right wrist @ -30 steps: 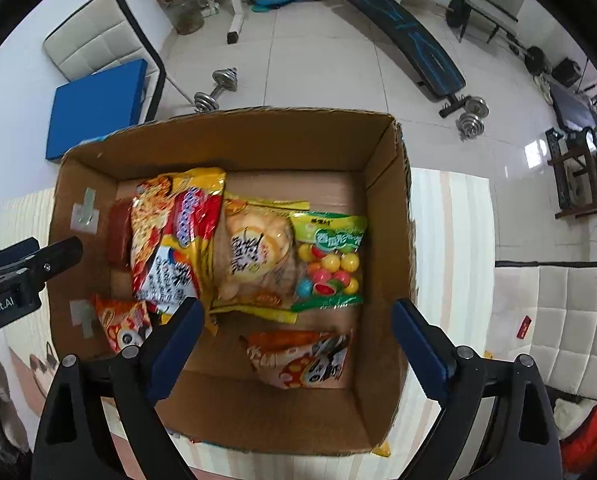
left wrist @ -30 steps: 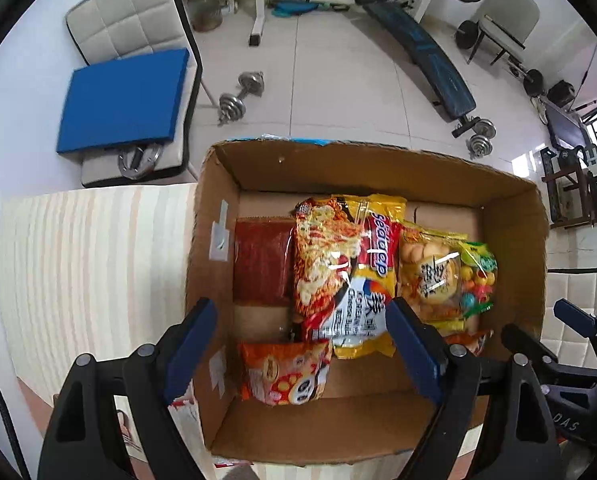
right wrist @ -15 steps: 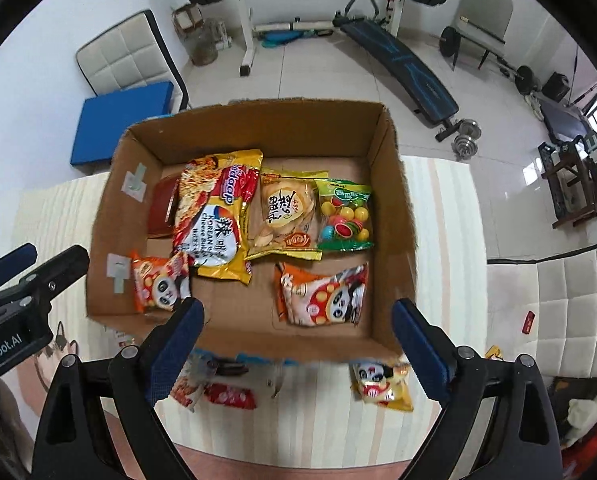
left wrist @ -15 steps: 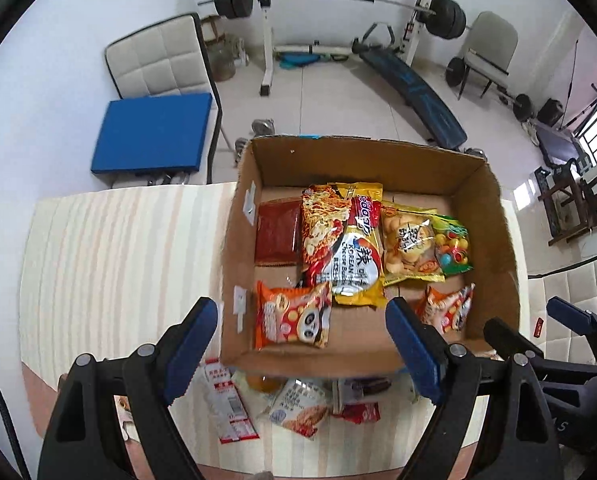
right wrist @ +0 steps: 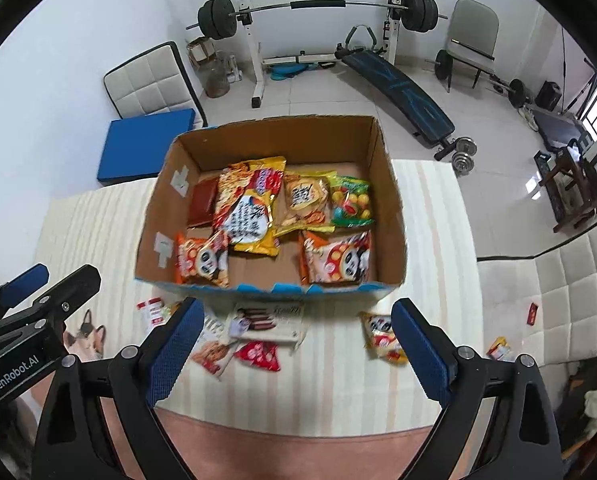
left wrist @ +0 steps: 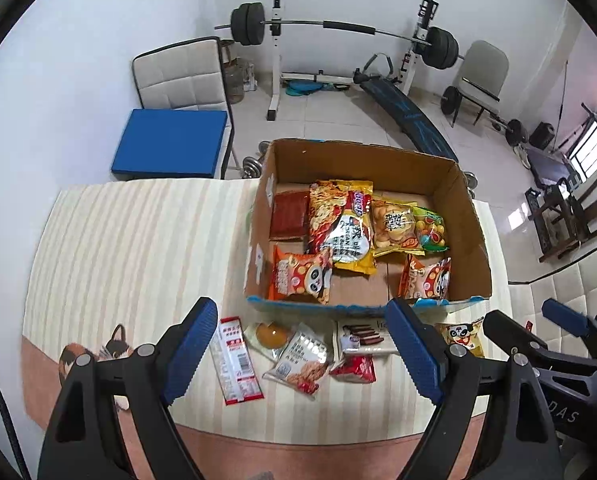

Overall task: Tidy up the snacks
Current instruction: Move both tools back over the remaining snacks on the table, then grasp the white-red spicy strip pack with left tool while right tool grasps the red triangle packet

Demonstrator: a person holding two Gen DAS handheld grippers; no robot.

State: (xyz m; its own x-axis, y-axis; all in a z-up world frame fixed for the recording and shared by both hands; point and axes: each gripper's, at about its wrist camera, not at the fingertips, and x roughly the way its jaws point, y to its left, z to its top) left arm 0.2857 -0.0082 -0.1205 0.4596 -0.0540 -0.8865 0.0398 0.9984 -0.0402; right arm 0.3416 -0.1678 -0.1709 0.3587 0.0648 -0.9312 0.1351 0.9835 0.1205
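Jaws of both my left gripper and right gripper spread wide, holding nothing. Ahead of them, the cardboard box holds seven packets. Just short of it, between and beside my jaws, loose snacks lie on the table. I'd judge roughly half remain.

White walls; pale tiled floor; barbell rack; blue incline bench; window at right
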